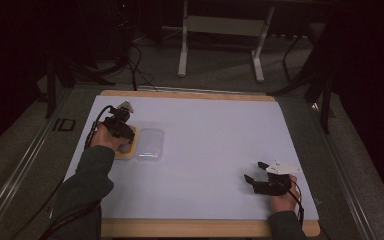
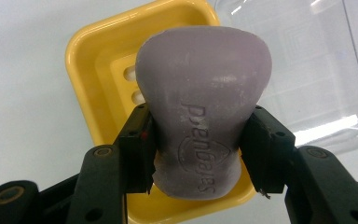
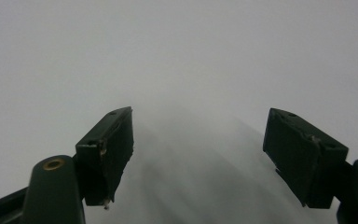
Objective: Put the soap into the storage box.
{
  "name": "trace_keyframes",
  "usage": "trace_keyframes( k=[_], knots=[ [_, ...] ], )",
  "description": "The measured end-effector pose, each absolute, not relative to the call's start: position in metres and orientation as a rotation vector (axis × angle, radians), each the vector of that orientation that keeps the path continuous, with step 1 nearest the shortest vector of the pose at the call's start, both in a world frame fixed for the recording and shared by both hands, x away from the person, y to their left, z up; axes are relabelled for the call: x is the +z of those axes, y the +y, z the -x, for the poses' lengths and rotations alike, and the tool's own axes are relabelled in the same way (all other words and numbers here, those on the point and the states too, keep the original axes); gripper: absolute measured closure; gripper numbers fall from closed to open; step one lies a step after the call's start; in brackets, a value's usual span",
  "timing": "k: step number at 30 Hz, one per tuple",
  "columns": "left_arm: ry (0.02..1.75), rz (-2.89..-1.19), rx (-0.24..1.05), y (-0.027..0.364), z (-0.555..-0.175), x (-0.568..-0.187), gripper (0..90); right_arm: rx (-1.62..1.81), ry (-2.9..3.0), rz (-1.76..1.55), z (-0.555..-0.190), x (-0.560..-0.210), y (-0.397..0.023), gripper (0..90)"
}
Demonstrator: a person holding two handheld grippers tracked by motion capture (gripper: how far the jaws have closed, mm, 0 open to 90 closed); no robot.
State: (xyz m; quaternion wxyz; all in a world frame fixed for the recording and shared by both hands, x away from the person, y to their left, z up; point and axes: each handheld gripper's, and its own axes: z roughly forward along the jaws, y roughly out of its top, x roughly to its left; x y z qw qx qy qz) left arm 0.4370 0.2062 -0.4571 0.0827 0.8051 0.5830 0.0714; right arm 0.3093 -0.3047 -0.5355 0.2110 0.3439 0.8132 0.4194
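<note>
A purple bar of soap (image 2: 200, 116) with embossed lettering is clamped between the two black jaws of my left gripper (image 2: 198, 144), just above a yellow soap dish (image 2: 88, 60). In the high view the left gripper (image 1: 122, 131) points down over that yellow dish (image 1: 128, 153) at the table's left. A clear plastic lid (image 1: 149, 144) lies flat right beside the dish; it is also seen as the clear lid (image 2: 307, 70). My right gripper (image 1: 254, 171) rests near the front right of the table, jaws wide apart with nothing between them; in its own view the gripper (image 3: 198, 154) faces bare white surface.
The white table top (image 1: 210, 130) has a wooden rim at front and back. A cable runs from the left gripper off the table's far left. Beyond the table stand a white frame (image 1: 220, 30) and dark stands on the floor.
</note>
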Motion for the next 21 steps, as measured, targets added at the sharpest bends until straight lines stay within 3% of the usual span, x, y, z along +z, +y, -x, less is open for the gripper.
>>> trace_keyframes(
  k=[21],
  knots=[
    [1.797, -2.376, 0.204, 0.208, -0.444, -0.468, 49.8, 1.167, 2.259, -0.955, -0.309, -0.535, -0.305, 23.9]
  ],
)
